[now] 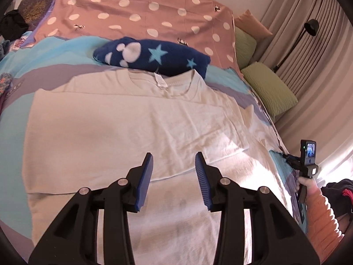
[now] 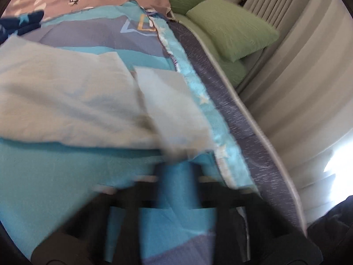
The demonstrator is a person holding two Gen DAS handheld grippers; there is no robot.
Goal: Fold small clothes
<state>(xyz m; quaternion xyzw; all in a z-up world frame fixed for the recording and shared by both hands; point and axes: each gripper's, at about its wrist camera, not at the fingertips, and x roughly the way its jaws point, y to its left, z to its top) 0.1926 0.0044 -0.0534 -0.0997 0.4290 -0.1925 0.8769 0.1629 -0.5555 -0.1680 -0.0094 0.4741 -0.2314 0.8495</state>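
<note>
The pale, light-blue cotton T-shirt [image 1: 123,119] is lying flat on the turquoise and grey-violet bedspread [image 1: 13,114], spreading out ahead of and beneath your left claw [image 1: 174,176], collar at the far end. Your left claw is tilting down over the shirt's lower half, its blue ribbed fingers [image 1: 146,181] standing partly apart with nothing between them and not touching the cloth.

Your right claw [image 2: 176,172] is angling steeply down at the shirt's right edge, just in front of the sleeve [image 2: 174,101]. Its blue fingers are pressed together; heavy blur is hiding whether they are pinching the shirt's hem, so you cannot tell that. From the left wrist view, your right hand [image 1: 307,184] in an orange ribbed sleeve [image 1: 322,216] is gripping the handle far to the right, the claw itself cut off behind the bed edge.

Beyond the collar, a navy fleece with stars and paw prints [image 1: 152,55] is lying folded; right of it are green pillows [image 1: 269,88].
</note>
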